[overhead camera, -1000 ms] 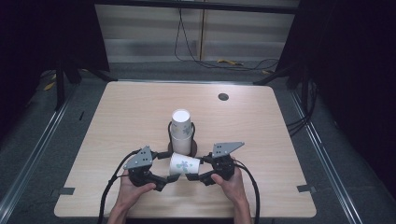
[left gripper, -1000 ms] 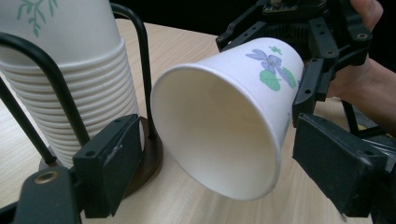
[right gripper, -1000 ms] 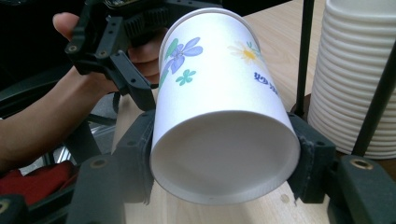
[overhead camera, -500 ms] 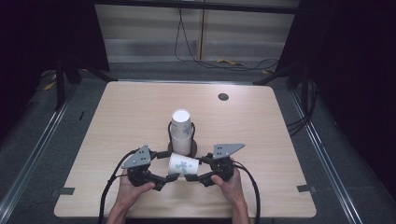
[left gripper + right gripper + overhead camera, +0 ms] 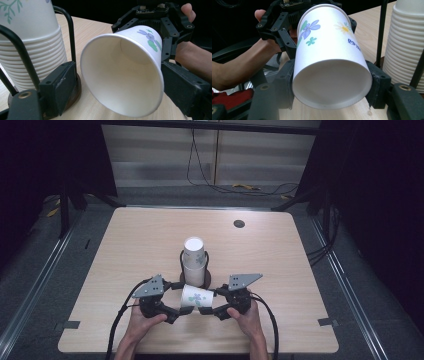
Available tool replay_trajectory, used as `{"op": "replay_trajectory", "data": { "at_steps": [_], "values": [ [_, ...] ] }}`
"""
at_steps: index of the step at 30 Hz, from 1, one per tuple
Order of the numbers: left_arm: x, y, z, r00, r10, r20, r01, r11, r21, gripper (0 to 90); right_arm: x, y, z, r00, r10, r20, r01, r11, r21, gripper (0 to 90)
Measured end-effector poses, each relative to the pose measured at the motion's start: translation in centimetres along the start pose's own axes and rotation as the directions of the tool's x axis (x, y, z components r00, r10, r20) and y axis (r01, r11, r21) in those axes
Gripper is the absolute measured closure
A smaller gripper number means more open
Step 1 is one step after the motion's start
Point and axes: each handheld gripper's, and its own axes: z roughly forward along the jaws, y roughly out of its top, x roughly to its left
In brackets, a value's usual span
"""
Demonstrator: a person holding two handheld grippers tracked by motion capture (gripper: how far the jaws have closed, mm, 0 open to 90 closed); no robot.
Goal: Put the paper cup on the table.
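Paper cup (image 5: 196,297) lying sideways between both tools: base clenched in right tool (image 5: 329,82), rim inside released left tool (image 5: 112,82). Could crush if squeezed, or bump adjacent cup stack (image 5: 194,262).

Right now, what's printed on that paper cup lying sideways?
The paper cup is white with blue, green and yellow flowers, clearest in the right gripper view.

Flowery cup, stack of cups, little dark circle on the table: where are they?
flowery cup (image 5: 329,42): right gripper view, its printed side.
stack of cups (image 5: 194,251): high view, top cup's side.
dark circle (image 5: 239,224): high view, its middle.
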Motion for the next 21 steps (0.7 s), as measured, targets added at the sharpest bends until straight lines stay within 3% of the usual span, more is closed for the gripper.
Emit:
{"op": "replay_trajectory", "data": {
  "at_steps": [3,6,21],
  "values": [
    [0.07,0.04,0.13,0.9999,0.007,0.011,-0.007,1.0,-0.003,9.2,0.05,0.07,0.08,0.9999,-0.005,-0.015,0.005,1.0,0.004,36.5],
    [0.06,0.09,0.09,0.9982,0.027,0.053,-0.027,0.9996,-0.008,16.9,0.07,0.17,0.22,0.9998,-0.012,-0.015,0.012,1.0,0.011,36.4],
    [0.14,0.08,-0.21,0.9955,0.029,0.091,-0.027,0.9993,-0.027,21.3,0.26,0.31,0.52,0.9987,-0.033,-0.038,0.034,0.999,0.013,35.3]
  ]
}}
